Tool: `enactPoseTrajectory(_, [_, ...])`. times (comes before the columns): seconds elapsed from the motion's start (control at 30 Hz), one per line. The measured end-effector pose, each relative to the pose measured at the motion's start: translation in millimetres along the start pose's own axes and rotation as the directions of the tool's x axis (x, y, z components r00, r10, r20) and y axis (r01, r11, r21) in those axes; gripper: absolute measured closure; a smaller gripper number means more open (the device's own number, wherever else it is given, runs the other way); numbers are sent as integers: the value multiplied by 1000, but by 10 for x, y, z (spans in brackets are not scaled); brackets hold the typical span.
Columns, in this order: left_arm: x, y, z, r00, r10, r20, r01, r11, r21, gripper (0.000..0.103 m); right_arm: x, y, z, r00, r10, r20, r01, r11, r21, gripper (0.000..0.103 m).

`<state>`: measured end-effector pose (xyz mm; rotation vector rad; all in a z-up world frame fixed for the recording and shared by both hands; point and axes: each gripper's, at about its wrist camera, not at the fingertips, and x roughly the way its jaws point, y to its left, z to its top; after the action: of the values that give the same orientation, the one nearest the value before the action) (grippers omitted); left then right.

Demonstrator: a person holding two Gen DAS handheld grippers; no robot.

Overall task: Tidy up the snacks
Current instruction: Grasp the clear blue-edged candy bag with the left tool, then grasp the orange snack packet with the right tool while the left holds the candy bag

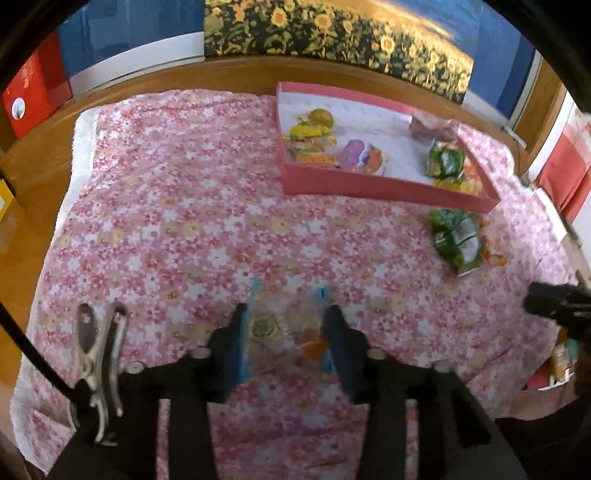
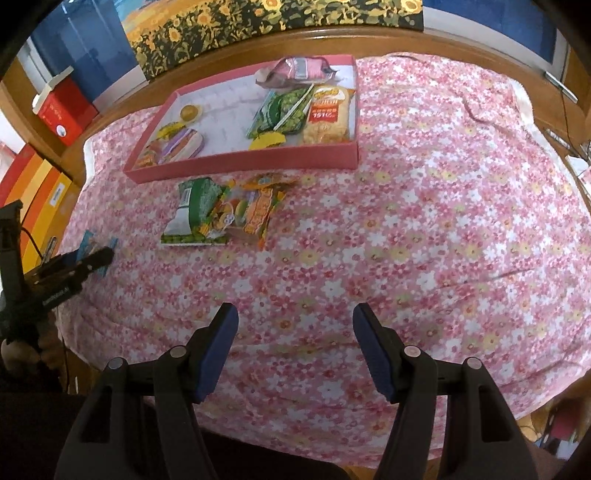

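Note:
My left gripper (image 1: 286,317) is shut on a clear snack packet (image 1: 284,328) with blue edges, low over the pink flowered cloth (image 1: 184,221). In the right wrist view that gripper (image 2: 92,258) shows at the far left with the packet (image 2: 88,238). The pink tray (image 1: 369,184) lies far right and holds several snacks. A green bag (image 1: 456,240) lies on the cloth just in front of the tray. In the right wrist view the green bag (image 2: 192,210) and an orange packet (image 2: 258,210) overlap before the tray (image 2: 240,160). My right gripper (image 2: 295,317) is open over bare cloth.
A metal spring clip (image 1: 99,354) holds the cloth at the near left edge. Red boxes (image 2: 62,110) and coloured folders (image 2: 40,184) stand off the table's left side. A sunflower picture (image 1: 332,33) runs along the back. The wooden table rim (image 1: 37,166) rings the cloth.

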<state>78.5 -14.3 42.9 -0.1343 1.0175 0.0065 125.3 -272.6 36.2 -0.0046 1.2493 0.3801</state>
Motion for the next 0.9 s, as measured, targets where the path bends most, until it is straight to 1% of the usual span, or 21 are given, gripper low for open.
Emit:
enactPoseTrajectory(0.07, [-37, 5, -26, 1000, -27, 2, 27, 1000, 5, 63, 26, 39, -5, 1000, 4, -7, -4, 1000, -4, 36])
enactPoseTrajectory(0.17, [-83, -50, -67, 999, -53, 0, 53, 998, 37, 64, 66, 94, -12, 1000, 14, -18, -14, 1000, -9, 36])
enactPoseTrajectory(0.27, [-163, -85, -87, 994, -107, 12, 106, 993, 44, 64, 84, 142, -16, 999, 29, -20, -29, 999, -13, 36])
enactPoseTrajectory(0.33, [-219, -103, -89, 993, -116, 29, 114, 992, 47, 64, 92, 170, -10, 999, 35, -19, -35, 999, -17, 36])
enactPoseTrajectory(0.4, [-285, -107, -67, 994, -100, 51, 98, 995, 36, 64, 94, 202, 2, 999, 41, -14, -42, 999, -20, 36])
enactPoseTrajectory(0.47, [-349, -105, -36, 992, -104, 70, 102, 994, 26, 64, 65, 211, 25, 999, 50, 6, -50, 999, -19, 37])
enactPoseTrajectory(0.53, [-423, -107, 17, 988, -117, 96, 115, 993, 21, 64, -12, 225, 55, 997, 62, 51, -61, 998, -21, 38])
enactPoseTrajectory(0.6, [-496, -132, 80, 984, -129, 123, 126, 992, 33, 64, -106, 222, 102, 991, 74, 110, -72, 997, -25, 39])
enactPoseTrajectory(0.7, [-562, -172, 154, 978, -140, 152, 134, 990, 49, 64, -203, 228, 161, 979, 114, 171, -110, 993, -33, 41])
enactPoseTrajectory(0.77, [-574, -197, 197, 976, -142, 166, 135, 989, 55, 64, -224, 263, 200, 975, 126, 185, -119, 992, -51, 44])
enactPoseTrajectory(0.83, [-575, -209, 232, 974, -144, 175, 136, 989, 56, 64, -219, 310, 244, 973, 138, 185, -126, 989, -73, 50])
enactPoseTrajectory(0.9, [-560, -208, 262, 974, -145, 175, 137, 989, 57, 64, -190, 364, 295, 972, 152, 179, -137, 986, -92, 53])
